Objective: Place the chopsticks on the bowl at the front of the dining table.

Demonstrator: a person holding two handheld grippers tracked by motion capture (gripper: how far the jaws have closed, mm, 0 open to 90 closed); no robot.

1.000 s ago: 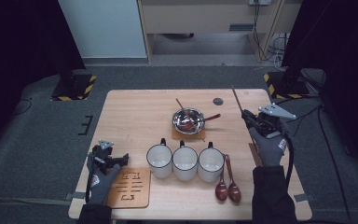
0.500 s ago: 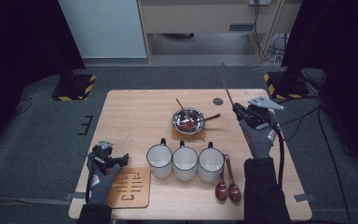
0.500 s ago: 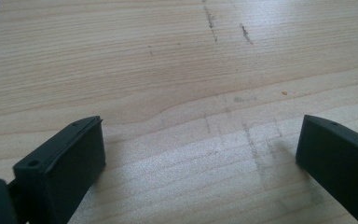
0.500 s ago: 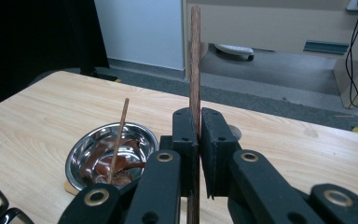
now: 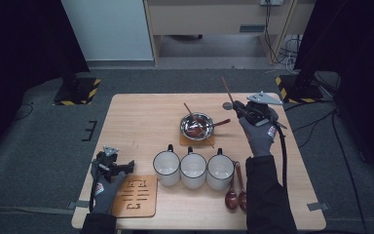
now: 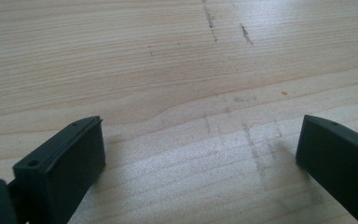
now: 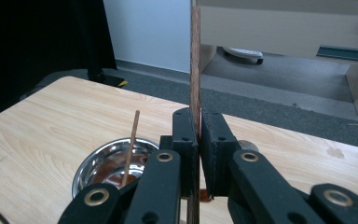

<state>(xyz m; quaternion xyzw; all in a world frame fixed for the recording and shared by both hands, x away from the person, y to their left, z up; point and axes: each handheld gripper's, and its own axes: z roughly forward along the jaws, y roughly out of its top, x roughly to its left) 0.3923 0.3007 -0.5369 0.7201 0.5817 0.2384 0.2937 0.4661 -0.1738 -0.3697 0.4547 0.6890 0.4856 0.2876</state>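
So the right gripper point(image 5: 239, 108) is clamped tight on one chopstick point(image 7: 195, 60), carried just right of the steel bowl point(image 5: 196, 125); another chopstick point(image 5: 193, 113) already leans in it, so I'd guess halfway done; left gripper point(image 5: 111, 168) idles, jaws apart; count: three mugs point(image 5: 194, 169), two spoons point(image 5: 236, 195), one trivet point(image 5: 135, 196).

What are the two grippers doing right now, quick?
Left gripper: open, nothing between its jaws, low over the bare table.
Right gripper: shut on a thin wooden stick, near the metal bowl.
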